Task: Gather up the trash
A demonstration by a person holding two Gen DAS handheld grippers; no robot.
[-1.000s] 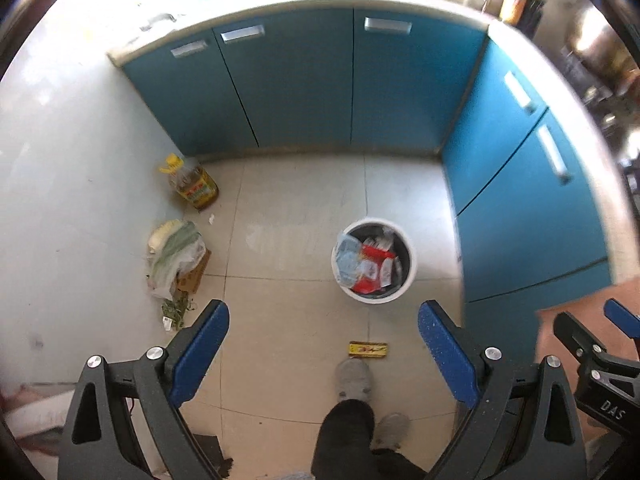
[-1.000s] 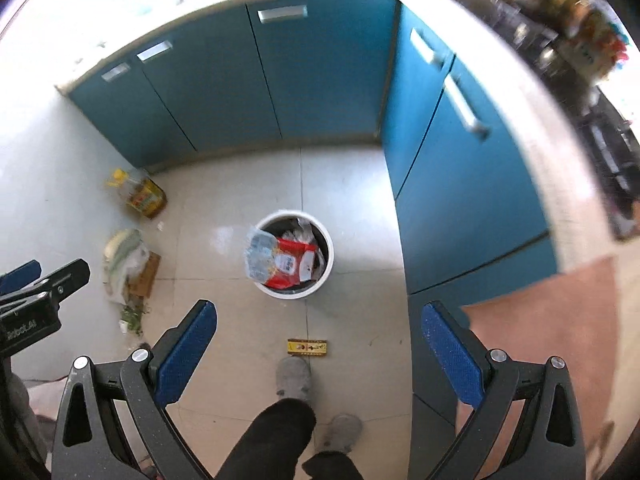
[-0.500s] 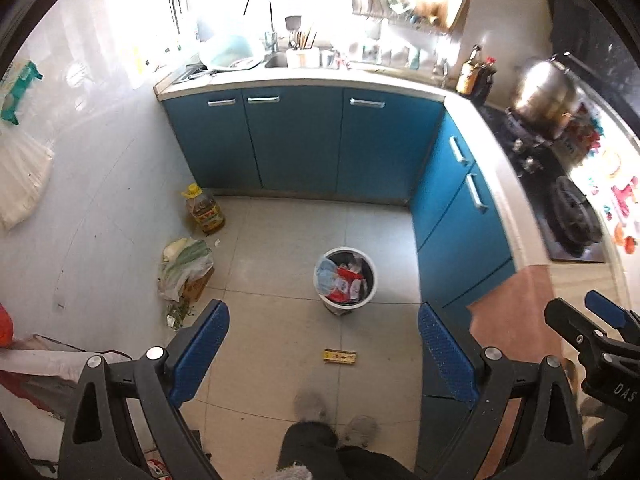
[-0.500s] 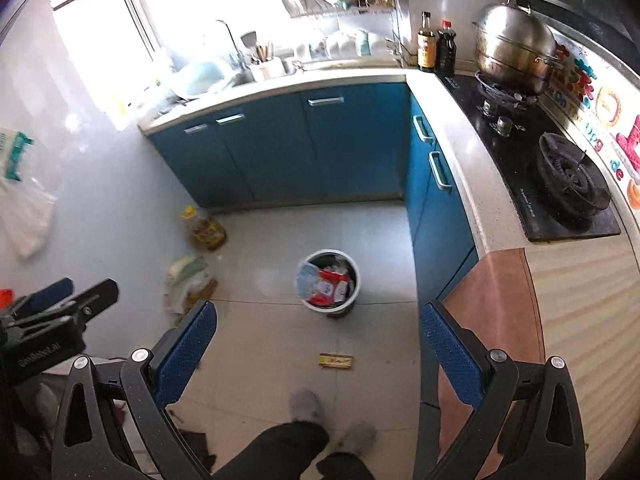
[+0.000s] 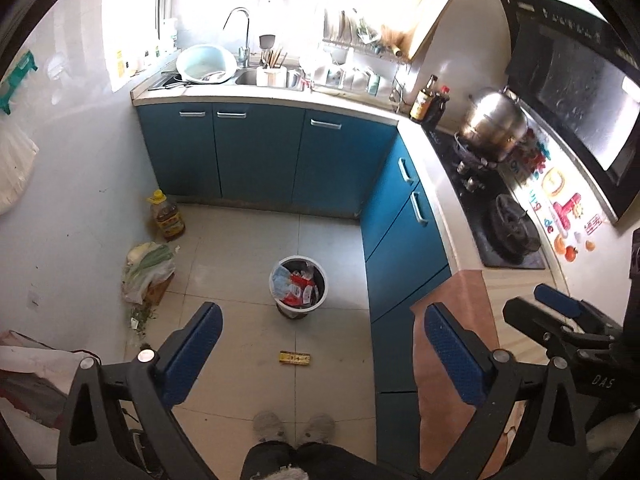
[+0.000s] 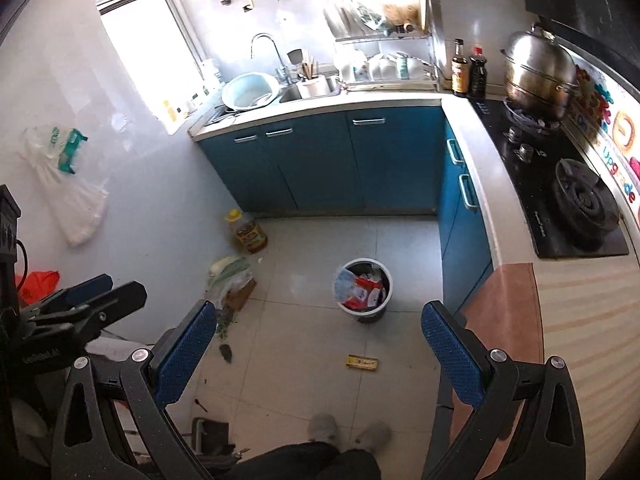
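A white trash bin (image 5: 325, 284) stands on the tiled floor, filled with red and white wrappers; in the right wrist view the bin (image 6: 366, 314) sits left of the blue cabinets. A yellow wrapper (image 5: 295, 358) (image 6: 362, 363) lies flat on the floor between the bin and the person's feet. My left gripper (image 5: 322, 315) hangs high above the floor, its jaws opening, with nothing between them. My right gripper (image 6: 319, 312) is held just as high, wide open and empty. Each gripper shows at the edge of the other's view.
Blue cabinets (image 5: 260, 156) line the back and right. An oil bottle (image 5: 166, 220) and a plastic bag of greens (image 5: 148, 272) sit by the left wall. A pot (image 5: 494, 124) stands on the stove. The person's grey shoes (image 5: 294, 426) are at the bottom.
Both grippers have risen and drawn back from the floor. The bin and wrapper look smaller, and the sink, counter and stove have come into view.
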